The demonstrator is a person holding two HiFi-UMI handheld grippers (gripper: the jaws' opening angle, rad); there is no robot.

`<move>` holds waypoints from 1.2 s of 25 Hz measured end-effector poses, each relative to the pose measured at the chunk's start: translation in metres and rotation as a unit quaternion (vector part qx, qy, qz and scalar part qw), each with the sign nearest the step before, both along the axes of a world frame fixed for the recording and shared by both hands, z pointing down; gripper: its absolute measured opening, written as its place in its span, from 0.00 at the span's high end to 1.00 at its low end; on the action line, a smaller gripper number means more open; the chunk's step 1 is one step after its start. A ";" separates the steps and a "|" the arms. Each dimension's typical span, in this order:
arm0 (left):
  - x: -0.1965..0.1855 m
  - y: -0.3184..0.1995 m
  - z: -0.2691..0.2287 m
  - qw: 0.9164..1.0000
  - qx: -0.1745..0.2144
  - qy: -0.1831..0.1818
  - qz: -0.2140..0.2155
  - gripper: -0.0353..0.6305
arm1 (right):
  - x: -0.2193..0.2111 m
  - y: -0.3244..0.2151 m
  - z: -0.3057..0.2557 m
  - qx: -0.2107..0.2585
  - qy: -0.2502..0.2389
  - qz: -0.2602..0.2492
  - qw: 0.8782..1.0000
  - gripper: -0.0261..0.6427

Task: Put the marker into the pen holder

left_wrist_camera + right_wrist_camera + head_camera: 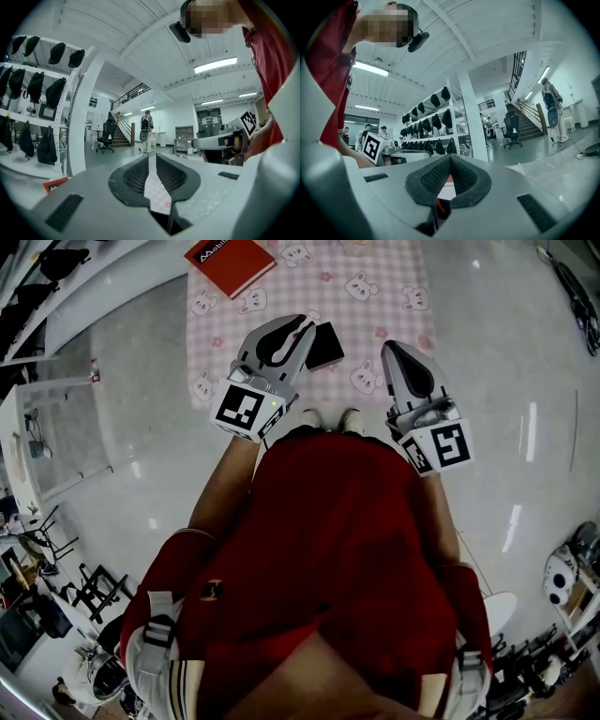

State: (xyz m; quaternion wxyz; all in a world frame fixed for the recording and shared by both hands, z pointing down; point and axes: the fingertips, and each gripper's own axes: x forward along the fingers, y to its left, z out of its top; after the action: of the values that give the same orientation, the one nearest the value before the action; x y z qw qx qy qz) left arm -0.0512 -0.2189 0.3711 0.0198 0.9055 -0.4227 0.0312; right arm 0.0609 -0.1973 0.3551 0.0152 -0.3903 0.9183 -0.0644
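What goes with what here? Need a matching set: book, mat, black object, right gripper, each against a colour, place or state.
Things:
1. book
2. mat
3. black object
4. right gripper

Matches:
A. on the mat, beside the left gripper
B. jaws shut
C. red, at the mat's far left corner
D. pink check with a bear print

Pairs: 1-C, 2-D, 3-A, 4-B
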 end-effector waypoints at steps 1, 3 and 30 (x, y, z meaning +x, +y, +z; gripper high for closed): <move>0.001 0.002 -0.003 1.000 0.003 0.001 -0.001 0.87 | -0.001 0.001 -0.001 0.002 -0.001 -0.002 1.000 0.96; 0.002 0.006 -0.009 1.000 0.007 0.004 -0.002 0.89 | -0.002 0.004 -0.003 0.004 -0.003 -0.006 1.000 0.96; 0.004 0.021 -0.021 1.000 0.013 0.014 -0.002 0.94 | -0.002 0.022 -0.004 0.009 0.006 -0.013 1.000 0.96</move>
State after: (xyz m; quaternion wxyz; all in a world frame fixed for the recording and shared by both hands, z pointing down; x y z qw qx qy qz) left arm -0.0468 -0.1983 0.3503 0.0142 0.9054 -0.4241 0.0129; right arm 0.0584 -0.1757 0.3506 0.0119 -0.3790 0.9237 -0.0543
